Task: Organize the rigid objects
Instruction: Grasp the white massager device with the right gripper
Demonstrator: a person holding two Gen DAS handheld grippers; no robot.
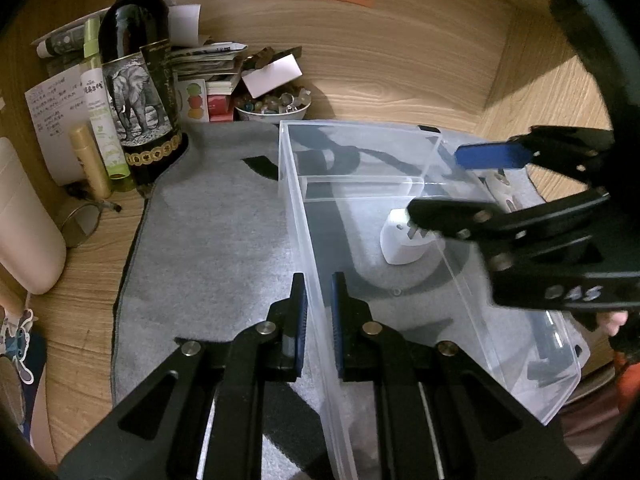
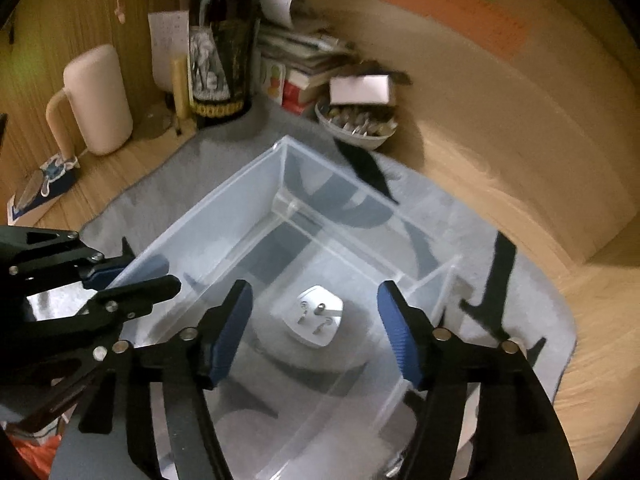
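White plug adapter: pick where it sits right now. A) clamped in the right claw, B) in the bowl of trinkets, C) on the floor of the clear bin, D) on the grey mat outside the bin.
C: the white plug adapter lies prongs-up on the floor of the clear bin, and the right claw hangs open above it, its pads clear of it on both sides.
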